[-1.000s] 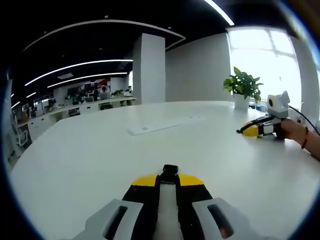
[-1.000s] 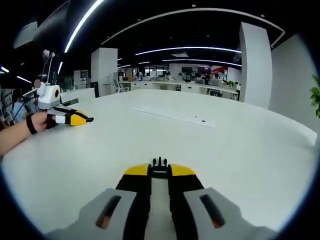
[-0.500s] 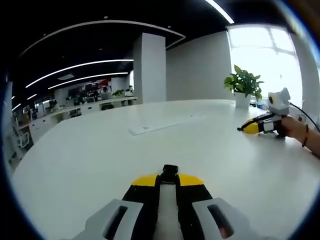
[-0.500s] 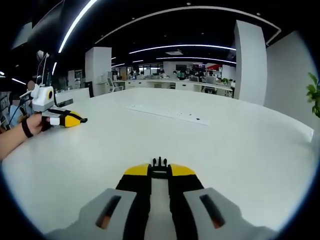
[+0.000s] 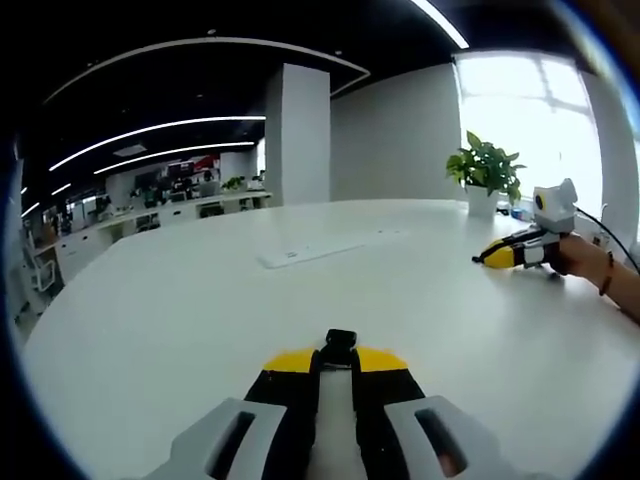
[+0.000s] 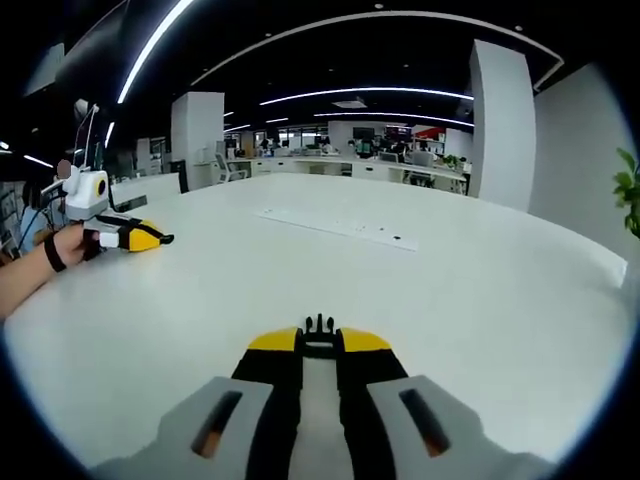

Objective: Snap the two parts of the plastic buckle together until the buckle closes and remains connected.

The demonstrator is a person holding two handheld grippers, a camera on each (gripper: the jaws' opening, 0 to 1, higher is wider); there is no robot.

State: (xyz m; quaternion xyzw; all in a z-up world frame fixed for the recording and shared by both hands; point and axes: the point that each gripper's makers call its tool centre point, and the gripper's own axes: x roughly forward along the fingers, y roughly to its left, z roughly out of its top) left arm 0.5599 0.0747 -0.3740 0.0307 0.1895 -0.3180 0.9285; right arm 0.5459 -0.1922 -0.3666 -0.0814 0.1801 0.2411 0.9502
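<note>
Left yellow-tipped gripper (image 5: pixel 338 352) pinching the black plastic socket half of the buckle (image 5: pixel 341 340); right yellow-tipped gripper (image 6: pixel 319 336) pinching the black pronged half (image 6: pixel 319 324), well apart over the white table (image 5: pixel 180 310). No legible writing. Long white strip (image 6: pixel 337 229), potted plant (image 5: pixel 485 170) standing beyond.

No text, label, brand, number or sign can be read in either view; the distant office signage is too blurred.
</note>
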